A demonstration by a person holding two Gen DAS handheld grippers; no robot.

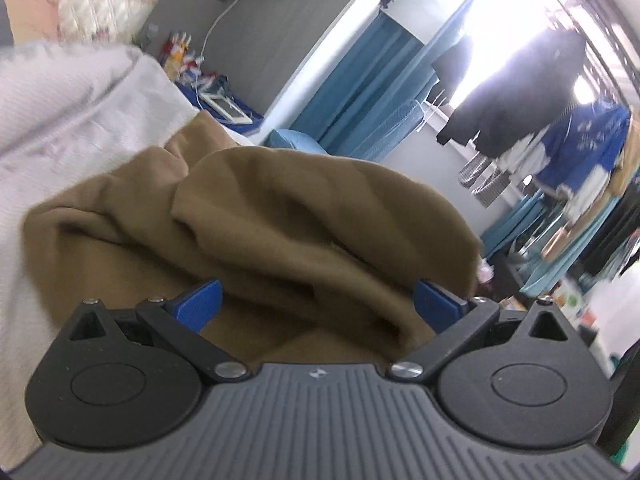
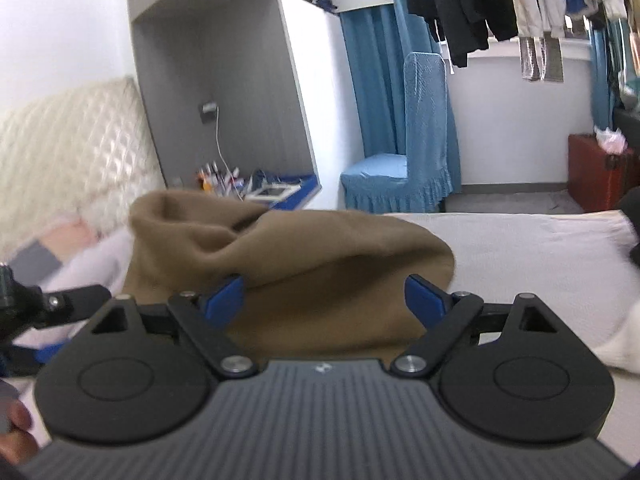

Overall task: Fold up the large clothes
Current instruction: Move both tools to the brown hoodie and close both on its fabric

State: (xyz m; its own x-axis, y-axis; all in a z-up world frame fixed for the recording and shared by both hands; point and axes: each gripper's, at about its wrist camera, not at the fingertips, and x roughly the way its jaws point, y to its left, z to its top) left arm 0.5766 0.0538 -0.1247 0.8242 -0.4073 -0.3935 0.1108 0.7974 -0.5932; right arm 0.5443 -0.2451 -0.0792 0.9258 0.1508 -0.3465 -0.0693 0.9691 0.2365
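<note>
While bunched into a loose, rounded heap on the white textured bedspread [image 2: 520,248], the large tan-brown soft knit garment [image 1: 304,216] lies directly ahead of both tongs, folds and creases running across it, one rounded lobe riding over another. Seen from the right wrist view as the same tan heap [image 2: 288,256], with a padded cream headboard [image 2: 68,136] off to the left and a blue-covered chair [image 2: 404,168] beyond the bed.

Left tongs [image 1: 318,304]: blue pads spread wide either side of the cloth, one blue fingertip [image 1: 200,300] clear of the fabric, nothing pinched. Right tongs [image 2: 324,304]: also standing apart, blue fingertip [image 2: 424,300] at the heap's near edge, cloth lying between the pads but not pressed by them. No grip on either side.

Judged as an early step: garment not yet spread flat, so likely an approach to pick hold of it before laying it out. Both views blurred at the edges, hinting at hands on the move.

Next move, by this reading: finding two matching points on the garment, such as shoulders or hem corners, rather than closing on the bulk of the heap. Hard to tell from here where any seam, collar or sleeve lies; the top lobe hides what is under it. Calls for a low, shallow reach so that a single layer is taken, then a lift and spread over the bare stretch of bedspread on the right. Risk of catching several layers at once and dragging the whole bundle.
</note>
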